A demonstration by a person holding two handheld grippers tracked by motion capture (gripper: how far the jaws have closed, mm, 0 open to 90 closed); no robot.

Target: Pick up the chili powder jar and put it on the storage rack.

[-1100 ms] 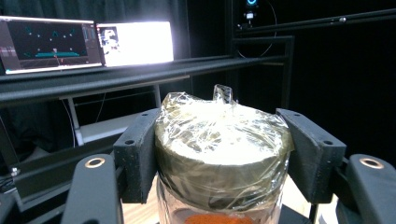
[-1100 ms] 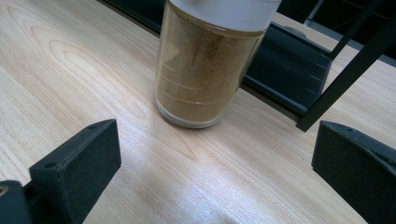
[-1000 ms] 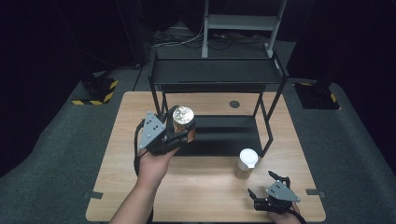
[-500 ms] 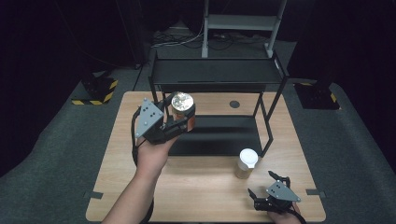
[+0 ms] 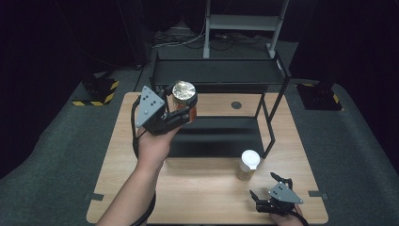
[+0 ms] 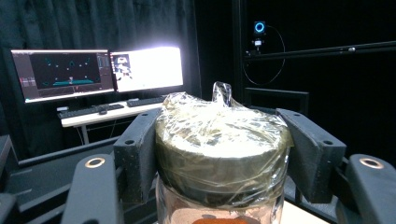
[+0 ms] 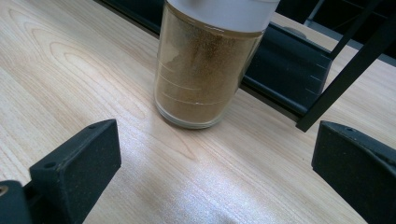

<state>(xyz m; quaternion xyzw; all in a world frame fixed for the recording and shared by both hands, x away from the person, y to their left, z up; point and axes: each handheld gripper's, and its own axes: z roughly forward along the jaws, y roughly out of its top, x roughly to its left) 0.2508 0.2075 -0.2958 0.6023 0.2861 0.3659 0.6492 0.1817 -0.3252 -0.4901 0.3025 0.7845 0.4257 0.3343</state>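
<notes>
1. The left gripper (image 5: 181, 113) is clamping a foil-capped jar (image 5: 184, 100), holding it above the counter (image 5: 197, 188).
2. A black shelf rack (image 5: 221, 75) is standing just beyond that gripper, its top shelf near the jar.
3. The right gripper (image 5: 268, 186) is resting with jaws apart and nothing between them, a white-lidded spice jar (image 5: 248, 165) standing just ahead.

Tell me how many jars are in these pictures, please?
2. One jar with a plastic-wrapped lid is held in the left gripper, raised in front of the black rack. One white-lidded jar stands on the table, ahead of the open right gripper.
</notes>
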